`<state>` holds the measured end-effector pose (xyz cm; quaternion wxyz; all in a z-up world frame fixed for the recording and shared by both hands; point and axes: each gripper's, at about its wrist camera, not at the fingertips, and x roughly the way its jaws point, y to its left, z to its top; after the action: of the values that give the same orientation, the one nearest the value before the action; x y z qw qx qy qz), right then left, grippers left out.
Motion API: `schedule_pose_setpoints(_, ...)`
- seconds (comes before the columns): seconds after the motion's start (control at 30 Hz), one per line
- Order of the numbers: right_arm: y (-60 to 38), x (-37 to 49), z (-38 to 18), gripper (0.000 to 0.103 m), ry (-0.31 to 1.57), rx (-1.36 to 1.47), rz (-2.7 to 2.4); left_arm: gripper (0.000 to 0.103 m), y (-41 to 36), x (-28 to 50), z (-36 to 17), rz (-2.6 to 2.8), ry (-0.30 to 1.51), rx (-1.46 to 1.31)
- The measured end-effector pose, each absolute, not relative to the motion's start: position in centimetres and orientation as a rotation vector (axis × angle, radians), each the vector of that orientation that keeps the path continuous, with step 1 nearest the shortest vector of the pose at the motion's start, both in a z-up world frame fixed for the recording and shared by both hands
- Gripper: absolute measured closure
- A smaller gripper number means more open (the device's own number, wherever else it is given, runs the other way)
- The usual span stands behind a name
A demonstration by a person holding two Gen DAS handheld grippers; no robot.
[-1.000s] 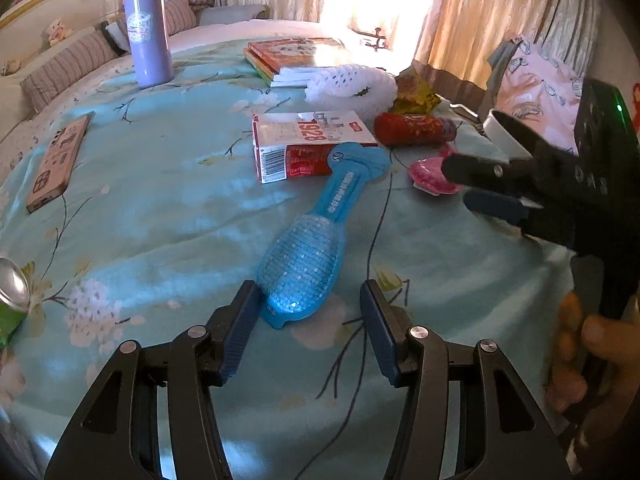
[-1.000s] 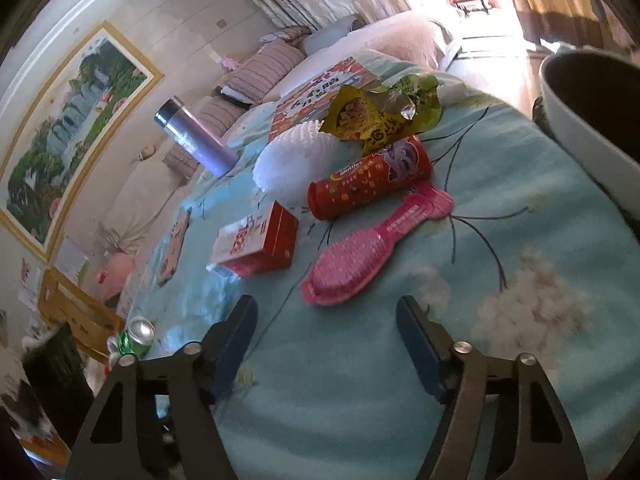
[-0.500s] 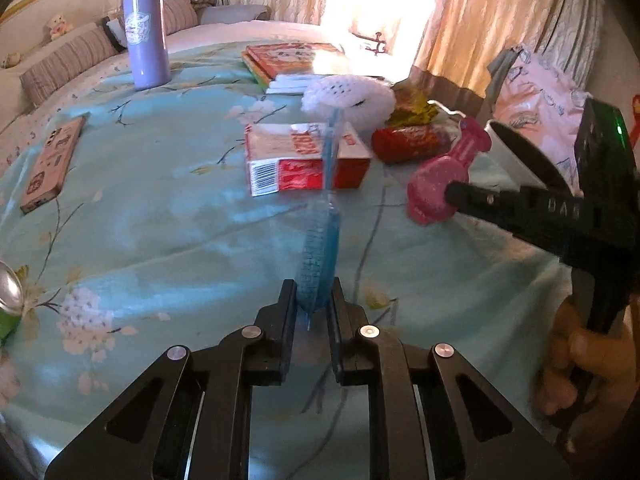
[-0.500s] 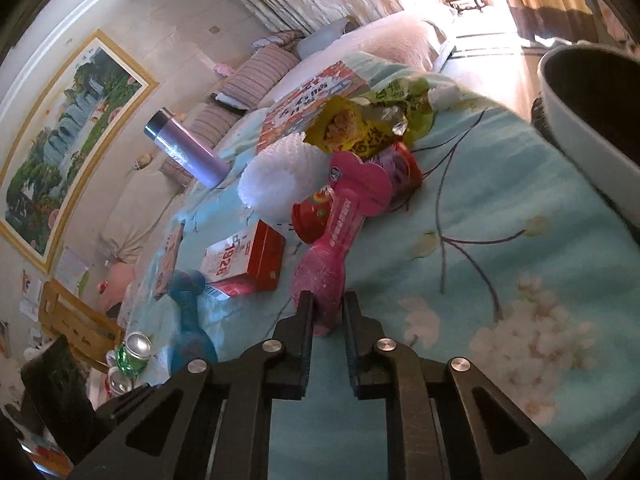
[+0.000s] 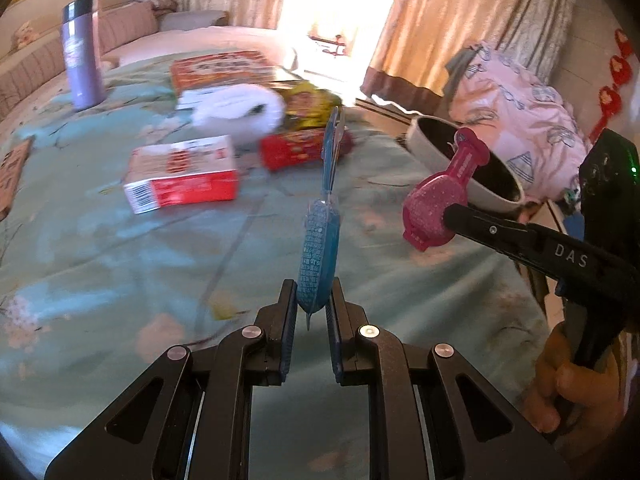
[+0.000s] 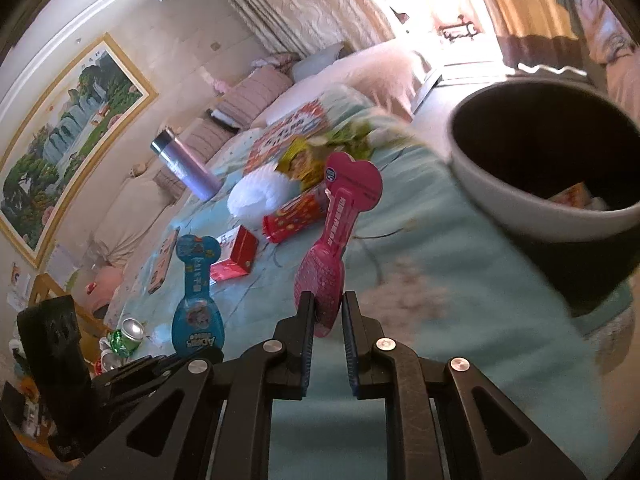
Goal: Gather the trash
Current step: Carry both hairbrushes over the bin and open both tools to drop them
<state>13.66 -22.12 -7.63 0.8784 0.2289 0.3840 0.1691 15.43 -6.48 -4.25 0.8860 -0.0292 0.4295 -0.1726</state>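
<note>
My left gripper (image 5: pixel 311 300) is shut on the wide end of a blue brush-shaped package (image 5: pixel 320 236), held edge-on above the teal flowered cloth (image 5: pixel 120 264). My right gripper (image 6: pixel 326 312) is shut on the wide end of a matching pink package (image 6: pixel 340 236), which also shows in the left wrist view as the pink package (image 5: pixel 440 204) near the grey bin (image 5: pixel 476 176). In the right wrist view the blue package (image 6: pixel 196 296) hangs at the left, and the grey bin (image 6: pixel 520 208) with dark inside stands close at the right. A red tube (image 5: pixel 296 148), a red-white box (image 5: pixel 180 172), a white foam net (image 5: pixel 236 108) and a yellow wrapper (image 5: pixel 308 104) lie on the cloth.
A purple flask (image 5: pixel 82 52) stands at the far left, books (image 5: pixel 220 68) lie behind the foam net. A flat brown box (image 5: pixel 10 168) sits at the left edge. Crushed cans (image 6: pixel 124 336) lie at the near left. A hand (image 5: pixel 568 380) holds the right gripper's handle.
Both grippers shut on the packages, blue in the left and pink in the right, and lifted them off the cloth. Both then moved right towards the grey bin.
</note>
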Motion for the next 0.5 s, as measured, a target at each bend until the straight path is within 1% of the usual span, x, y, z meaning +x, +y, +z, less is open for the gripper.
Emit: schedule_pose_setpoints(0.5, -27.6, 10.7, -6.4, 0.089, 0.726, 0.453, 0.255, 0.090, -14.5, 15.8, -2.9, -0.470, 0.882, 0.000)
